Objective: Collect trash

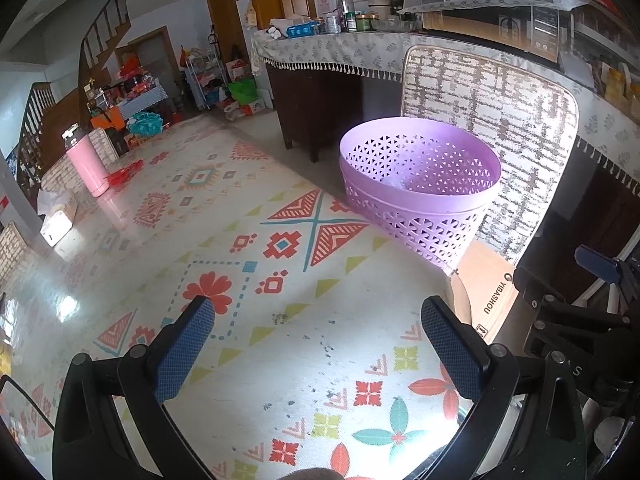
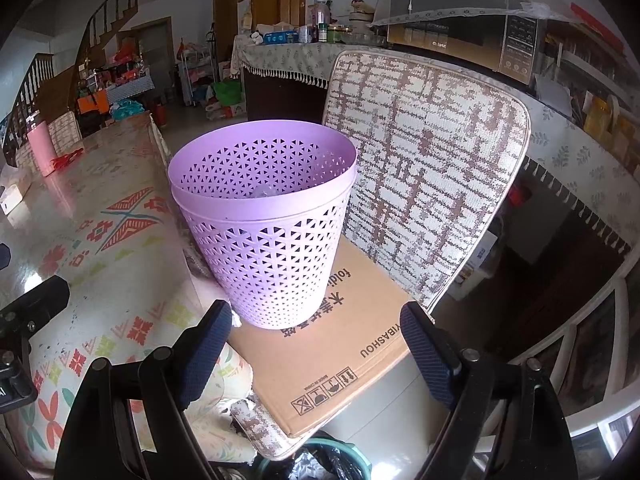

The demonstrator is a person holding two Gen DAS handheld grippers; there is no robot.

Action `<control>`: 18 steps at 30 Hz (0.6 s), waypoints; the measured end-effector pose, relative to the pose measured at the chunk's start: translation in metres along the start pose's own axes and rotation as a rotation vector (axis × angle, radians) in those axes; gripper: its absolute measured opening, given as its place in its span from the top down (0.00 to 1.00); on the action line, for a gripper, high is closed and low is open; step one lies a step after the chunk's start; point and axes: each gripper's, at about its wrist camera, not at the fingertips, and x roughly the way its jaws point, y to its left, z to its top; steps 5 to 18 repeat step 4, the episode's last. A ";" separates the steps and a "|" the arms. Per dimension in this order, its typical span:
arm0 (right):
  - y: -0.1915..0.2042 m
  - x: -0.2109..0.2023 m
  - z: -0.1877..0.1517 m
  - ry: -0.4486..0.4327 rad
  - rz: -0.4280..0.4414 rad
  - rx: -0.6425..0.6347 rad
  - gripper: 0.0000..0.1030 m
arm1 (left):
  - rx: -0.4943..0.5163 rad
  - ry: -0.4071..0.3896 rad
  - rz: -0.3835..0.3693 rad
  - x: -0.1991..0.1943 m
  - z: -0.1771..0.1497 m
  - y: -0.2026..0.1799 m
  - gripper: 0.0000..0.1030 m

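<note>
A purple perforated wastebasket (image 2: 264, 216) stands upright on a flat cardboard box (image 2: 340, 344) laid on a chair seat; something pale and clear lies inside it, too dim to name. In the left wrist view the wastebasket (image 1: 420, 184) is at the table's right edge, beyond my fingers. My left gripper (image 1: 316, 344) is open over the patterned tablecloth (image 1: 248, 264), nothing between its blue pads. My right gripper (image 2: 316, 344) is open just in front of the basket's base, holding nothing. The right gripper's black frame (image 1: 580, 320) shows at the right of the left wrist view.
A woven chair back (image 2: 432, 168) rises behind the basket. A pink tumbler (image 1: 84, 160) and a red scrap (image 1: 124, 172) sit at the table's far end, with a white box (image 1: 56, 224) near them. A sideboard (image 1: 360, 48) holds jars; a dark bag-lined bin (image 2: 316, 460) sits below the chair.
</note>
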 end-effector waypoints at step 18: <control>0.000 -0.001 -0.001 -0.002 -0.001 0.002 0.13 | -0.007 -0.004 -0.016 -0.003 0.000 0.002 0.00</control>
